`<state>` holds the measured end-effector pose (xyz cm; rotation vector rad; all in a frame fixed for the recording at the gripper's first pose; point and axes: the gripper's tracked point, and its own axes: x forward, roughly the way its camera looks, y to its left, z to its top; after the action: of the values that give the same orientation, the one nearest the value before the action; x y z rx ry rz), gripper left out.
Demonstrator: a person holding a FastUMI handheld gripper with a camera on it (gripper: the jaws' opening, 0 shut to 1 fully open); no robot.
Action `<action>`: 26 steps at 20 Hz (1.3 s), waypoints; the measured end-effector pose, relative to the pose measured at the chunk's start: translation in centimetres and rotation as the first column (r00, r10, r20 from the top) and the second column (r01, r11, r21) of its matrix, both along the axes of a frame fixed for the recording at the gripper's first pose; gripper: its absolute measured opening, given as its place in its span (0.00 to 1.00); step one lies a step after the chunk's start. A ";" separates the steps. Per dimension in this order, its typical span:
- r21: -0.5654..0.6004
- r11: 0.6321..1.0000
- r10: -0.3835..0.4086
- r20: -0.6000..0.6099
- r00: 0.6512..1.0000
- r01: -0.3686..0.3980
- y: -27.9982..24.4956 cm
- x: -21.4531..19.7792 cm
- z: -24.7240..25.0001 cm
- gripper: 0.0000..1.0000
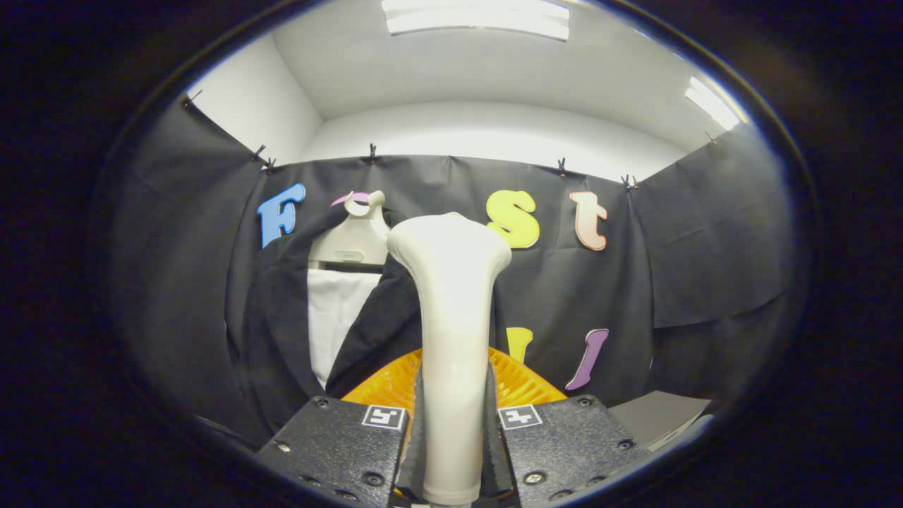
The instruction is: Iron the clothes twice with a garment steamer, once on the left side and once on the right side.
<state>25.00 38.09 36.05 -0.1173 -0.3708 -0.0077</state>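
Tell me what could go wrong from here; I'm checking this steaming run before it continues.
1. The gripper is shut on the steamer low on its smooth handle, with the wide head well above the fingers, so it may tilt or slip during a stroke.
2. The dark jacket hangs loose on a hanger, so pressing could swing it aside.
3. The orange ridged piece sits just beyond the fingers and might snag them.

A recording booth: black cloth wall (705,233) clipped up under white ceiling (480,77) with strip lights (476,17)
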 end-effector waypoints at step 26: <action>-0.111 0.994 -0.013 -0.243 0.970 -0.015 -1.3 -2.5 -14.5 0.35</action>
<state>22.54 36.82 21.56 -0.2265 -0.1249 0.0284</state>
